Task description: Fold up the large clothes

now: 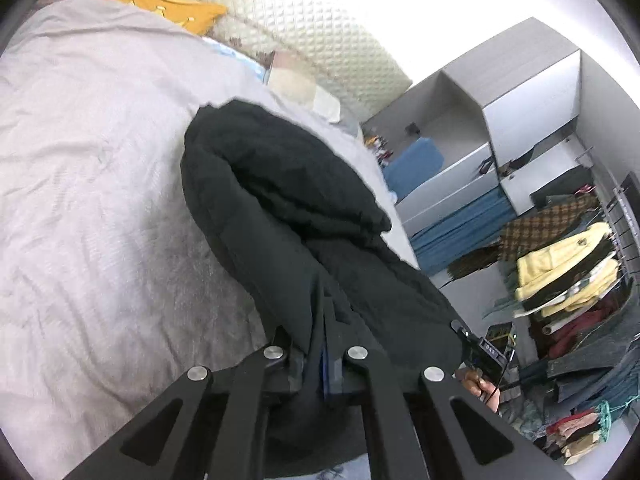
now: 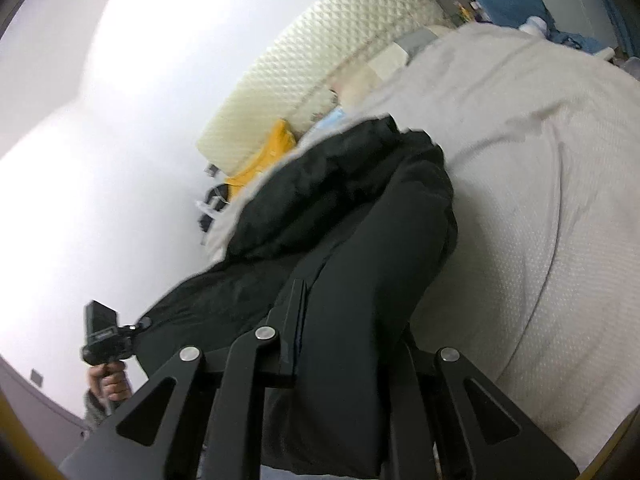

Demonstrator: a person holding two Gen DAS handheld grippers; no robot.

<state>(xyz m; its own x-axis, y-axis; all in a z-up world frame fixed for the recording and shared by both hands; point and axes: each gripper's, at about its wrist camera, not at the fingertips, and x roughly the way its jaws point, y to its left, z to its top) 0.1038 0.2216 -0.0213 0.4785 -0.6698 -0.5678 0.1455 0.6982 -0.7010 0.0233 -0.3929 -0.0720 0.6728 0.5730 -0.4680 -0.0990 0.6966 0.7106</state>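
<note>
A large black padded coat (image 1: 288, 208) hangs from both grippers, lifted above a bed with a light grey cover (image 1: 92, 168). My left gripper (image 1: 320, 344) is shut on a fold of the coat, its fingers pinching the dark fabric. In the right wrist view the same coat (image 2: 360, 240) drapes forward over the bed (image 2: 540, 200). My right gripper (image 2: 344, 320) is shut on the coat, and the fabric hides the right finger. The other gripper shows at the lower right in the left view (image 1: 484, 356) and at the lower left in the right view (image 2: 104, 340).
A yellow garment (image 1: 160, 4) lies at the head of the bed by a cream quilted headboard (image 1: 320, 28). Grey shelves (image 1: 500, 120) with blue cloth and a rack of piled clothes (image 1: 568, 280) stand to the right.
</note>
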